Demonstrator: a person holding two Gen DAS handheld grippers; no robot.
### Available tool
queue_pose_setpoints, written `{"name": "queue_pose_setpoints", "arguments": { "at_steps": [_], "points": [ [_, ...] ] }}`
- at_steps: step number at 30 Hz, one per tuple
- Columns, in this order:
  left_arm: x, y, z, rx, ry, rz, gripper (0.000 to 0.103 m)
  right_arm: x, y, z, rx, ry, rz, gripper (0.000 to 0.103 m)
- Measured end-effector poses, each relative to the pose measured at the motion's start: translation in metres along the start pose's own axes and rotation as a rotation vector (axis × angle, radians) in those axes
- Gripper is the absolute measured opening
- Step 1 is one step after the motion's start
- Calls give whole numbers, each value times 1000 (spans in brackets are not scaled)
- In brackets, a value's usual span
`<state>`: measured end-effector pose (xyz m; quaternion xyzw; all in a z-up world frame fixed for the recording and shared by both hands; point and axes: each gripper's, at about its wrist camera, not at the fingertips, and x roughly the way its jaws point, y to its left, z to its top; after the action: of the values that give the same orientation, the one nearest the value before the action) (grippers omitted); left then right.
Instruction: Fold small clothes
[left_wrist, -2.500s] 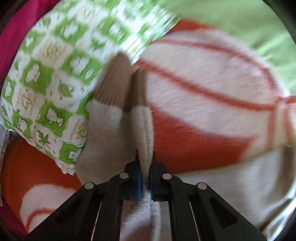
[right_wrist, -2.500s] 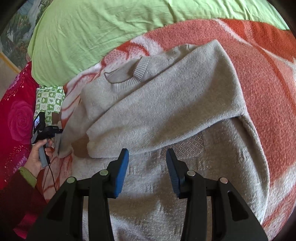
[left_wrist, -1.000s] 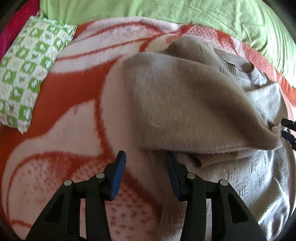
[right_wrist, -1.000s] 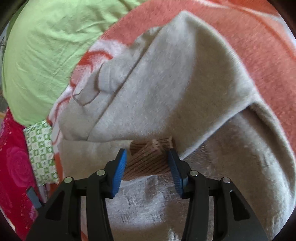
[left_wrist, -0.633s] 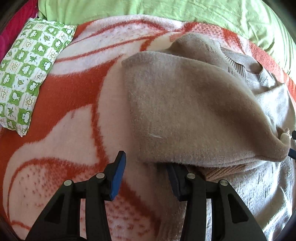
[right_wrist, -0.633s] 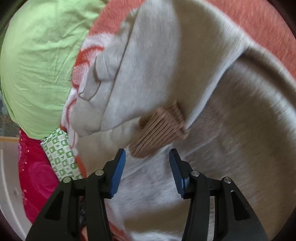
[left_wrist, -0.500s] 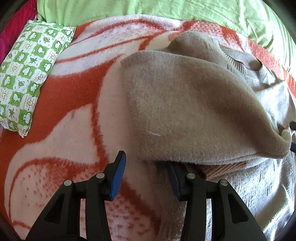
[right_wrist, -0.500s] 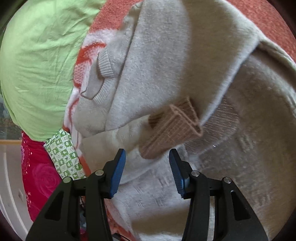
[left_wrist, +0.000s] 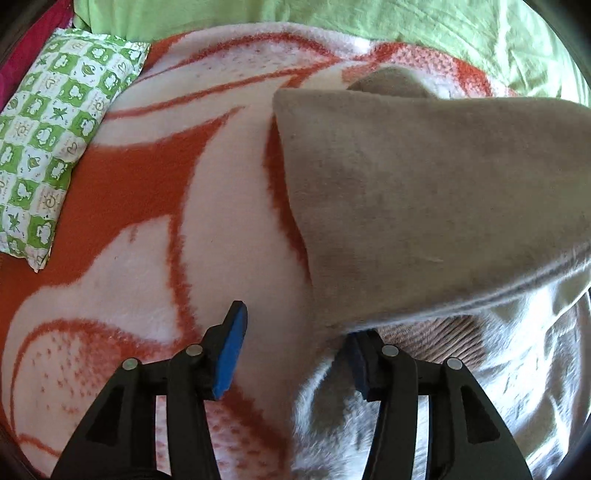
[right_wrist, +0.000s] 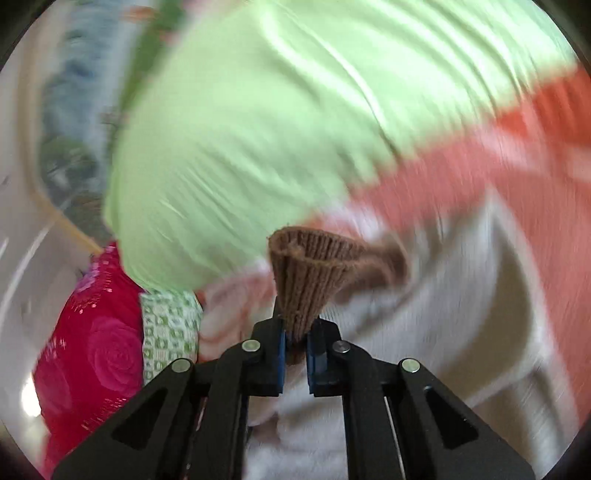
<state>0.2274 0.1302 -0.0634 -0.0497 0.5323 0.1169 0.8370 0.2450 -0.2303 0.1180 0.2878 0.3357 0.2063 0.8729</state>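
A beige sweater (left_wrist: 424, 192) lies on an orange-and-white blanket (left_wrist: 155, 206), one sleeve folded across its body. My left gripper (left_wrist: 295, 350) is open at the sweater's left edge, its right finger under the folded sleeve's edge. A brown ribbed cuff (left_wrist: 432, 332) peeks out beneath that sleeve. My right gripper (right_wrist: 294, 349) is shut on a brown ribbed cuff (right_wrist: 306, 273) and holds it raised above the sweater (right_wrist: 443, 314); this view is blurred.
A green-and-white patterned small pillow (left_wrist: 48, 147) lies at the blanket's left. A light green pillow (left_wrist: 332, 22) runs along the back, also in the right wrist view (right_wrist: 277, 122). A magenta rose-patterned cloth (right_wrist: 96, 354) lies at the left.
My right gripper closed on the brown cuff and lifted it, swinging upward. My left gripper moved forward to the sweater's edge and stayed open.
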Motion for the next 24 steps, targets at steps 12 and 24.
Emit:
{"name": "queue_pose_setpoints", "arguments": {
  "at_steps": [12, 24],
  "points": [
    [7, 30, -1, -264, 48, -90, 53, 35, -91, -53, 63, 140, -121, 10],
    [-2, 33, -15, -208, 68, -113, 55, 22, -115, -74, -19, 213, -364, 28]
  ]
}}
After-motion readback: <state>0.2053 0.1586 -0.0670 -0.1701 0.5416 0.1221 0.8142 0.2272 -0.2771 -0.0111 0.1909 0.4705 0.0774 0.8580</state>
